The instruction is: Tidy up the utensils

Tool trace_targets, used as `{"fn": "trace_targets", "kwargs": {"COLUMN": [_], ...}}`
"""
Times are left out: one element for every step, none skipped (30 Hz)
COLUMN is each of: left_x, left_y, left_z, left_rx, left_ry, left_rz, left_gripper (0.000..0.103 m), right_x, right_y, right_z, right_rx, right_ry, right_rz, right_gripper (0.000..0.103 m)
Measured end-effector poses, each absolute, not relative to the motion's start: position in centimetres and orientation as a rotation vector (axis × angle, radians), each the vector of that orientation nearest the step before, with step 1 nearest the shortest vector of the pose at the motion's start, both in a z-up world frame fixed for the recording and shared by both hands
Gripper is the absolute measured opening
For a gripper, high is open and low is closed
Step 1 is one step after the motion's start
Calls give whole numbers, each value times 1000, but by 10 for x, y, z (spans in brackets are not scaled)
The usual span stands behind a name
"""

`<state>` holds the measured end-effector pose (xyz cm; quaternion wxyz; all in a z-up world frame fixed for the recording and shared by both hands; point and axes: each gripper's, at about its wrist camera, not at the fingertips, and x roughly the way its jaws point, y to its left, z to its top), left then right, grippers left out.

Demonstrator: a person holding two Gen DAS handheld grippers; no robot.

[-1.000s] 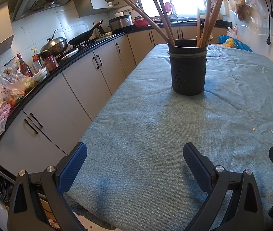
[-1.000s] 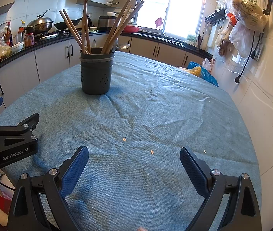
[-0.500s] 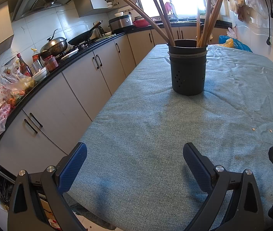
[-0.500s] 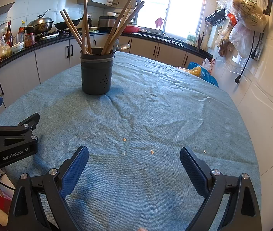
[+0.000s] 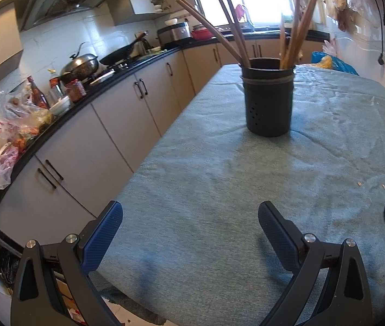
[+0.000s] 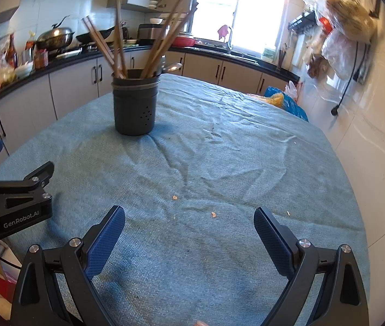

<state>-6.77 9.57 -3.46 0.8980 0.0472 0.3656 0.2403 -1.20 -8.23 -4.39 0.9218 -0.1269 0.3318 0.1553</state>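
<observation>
With every long wooden chopstick (image 5: 294, 35) standing in the dark perforated holder (image 6: 135, 106) mid-surface, both the left gripper (image 5: 189, 231) and right gripper (image 6: 189, 231) hang apart and empty; sorting looks finished, so retreat likely follows.

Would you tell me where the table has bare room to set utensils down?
Bare cloth lies between the holder and both open grippers, and right toward the wall. A few crumbs dot it. The counter is crowded.

Table (image 6: 246, 146) (teal cloth-covered) bears dark utensil holder (image 6: 134, 106), few crumbs (image 6: 175, 197)
</observation>
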Motion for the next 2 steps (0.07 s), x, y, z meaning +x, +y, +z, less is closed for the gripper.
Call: {"fn": "trace_targets", "kwargs": {"left_x": [-67, -66], "left_y": [97, 98], "left_z": [-34, -33], "left_rx": [97, 95], "left_ry": [758, 760], "left_rz": [495, 492], "left_gripper": [100, 100], "right_x": [-8, -2], "right_y": [-88, -95], "right_z": [-43, -42], "right_rx": [-234, -213], "right_ry": [696, 707], "right_rz": [322, 311], "right_gripper": [98, 98]}}
